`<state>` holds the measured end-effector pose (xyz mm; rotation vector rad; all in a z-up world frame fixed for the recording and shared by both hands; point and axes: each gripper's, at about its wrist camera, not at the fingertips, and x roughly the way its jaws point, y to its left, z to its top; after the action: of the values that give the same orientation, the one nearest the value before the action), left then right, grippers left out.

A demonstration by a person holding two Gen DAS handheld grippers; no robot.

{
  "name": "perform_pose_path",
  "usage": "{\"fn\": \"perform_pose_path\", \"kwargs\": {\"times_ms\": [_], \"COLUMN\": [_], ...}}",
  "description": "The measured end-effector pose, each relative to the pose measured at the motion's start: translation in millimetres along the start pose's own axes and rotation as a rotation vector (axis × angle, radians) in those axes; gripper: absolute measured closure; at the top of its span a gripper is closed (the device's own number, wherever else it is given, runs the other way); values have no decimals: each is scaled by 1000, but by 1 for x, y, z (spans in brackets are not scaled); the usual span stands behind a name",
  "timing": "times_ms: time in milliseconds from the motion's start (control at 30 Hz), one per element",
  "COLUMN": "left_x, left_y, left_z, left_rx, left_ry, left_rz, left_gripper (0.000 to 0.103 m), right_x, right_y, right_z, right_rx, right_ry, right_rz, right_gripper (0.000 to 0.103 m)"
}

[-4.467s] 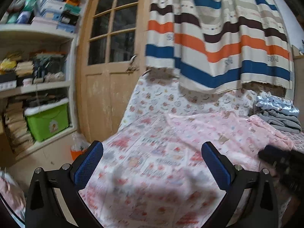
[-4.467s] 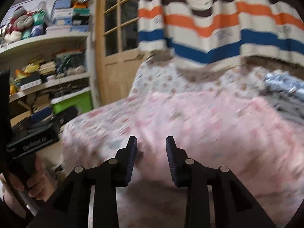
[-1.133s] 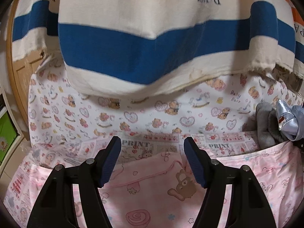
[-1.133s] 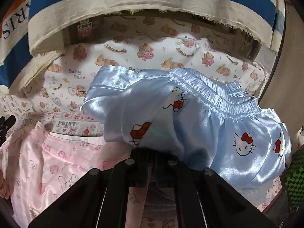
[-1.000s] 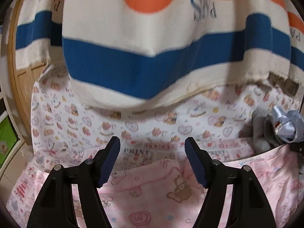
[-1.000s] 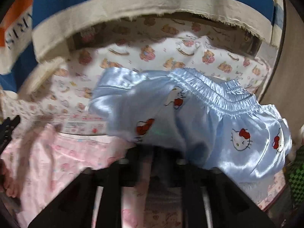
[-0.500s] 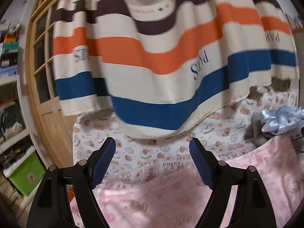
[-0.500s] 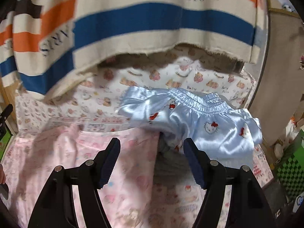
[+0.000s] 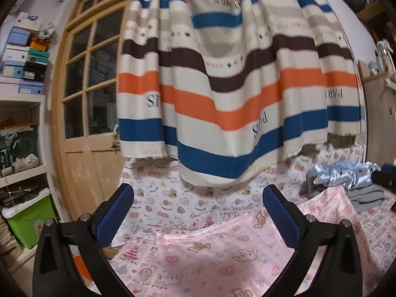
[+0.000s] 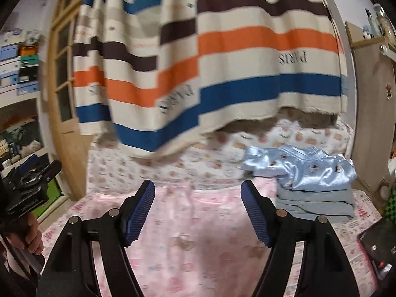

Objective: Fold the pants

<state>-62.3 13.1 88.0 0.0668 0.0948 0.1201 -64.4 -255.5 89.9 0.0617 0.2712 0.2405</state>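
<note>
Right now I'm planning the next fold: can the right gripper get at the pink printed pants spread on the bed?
Probably yes: the pink printed pants lie flat under the empty, opening right gripper, nothing between.

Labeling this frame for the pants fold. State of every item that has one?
Left claw: jaws opening, nothing between them.
Right claw: jaws opening, nothing between them.
Pink pants: spread flat on the bed.
Blue pants: folded, on top of the grey pile.
Grey pile: folded, stacked.
Curtain: hanging, hem above the bed.
Door: shut.
</note>
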Motion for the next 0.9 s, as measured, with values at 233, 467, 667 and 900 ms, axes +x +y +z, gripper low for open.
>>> {"fn": "perform_pose_path", "kwargs": {"times_ms": [233,467,667,900], "left_x": [-46,-58,-71,-97], "left_y": [19,42,62,90], "left_z": [-12,-71,-112,-133], "left_rx": [-2,-39,-76,-157], "left_ry": [-55,29,112,139], "left_rz": [-2,30,106,185], "left_gripper": [0,0,0,0], "right_x": [-26,-19,-21,-36], "right_y": [51,81,106,139], "right_z": [-37,-88,-127,-173], "right_rx": [-17,-11,-77,-147], "right_ry": [-7,58,31,58], "right_rz": [135,116,136,308], "right_gripper": [24,24,24,47]}}
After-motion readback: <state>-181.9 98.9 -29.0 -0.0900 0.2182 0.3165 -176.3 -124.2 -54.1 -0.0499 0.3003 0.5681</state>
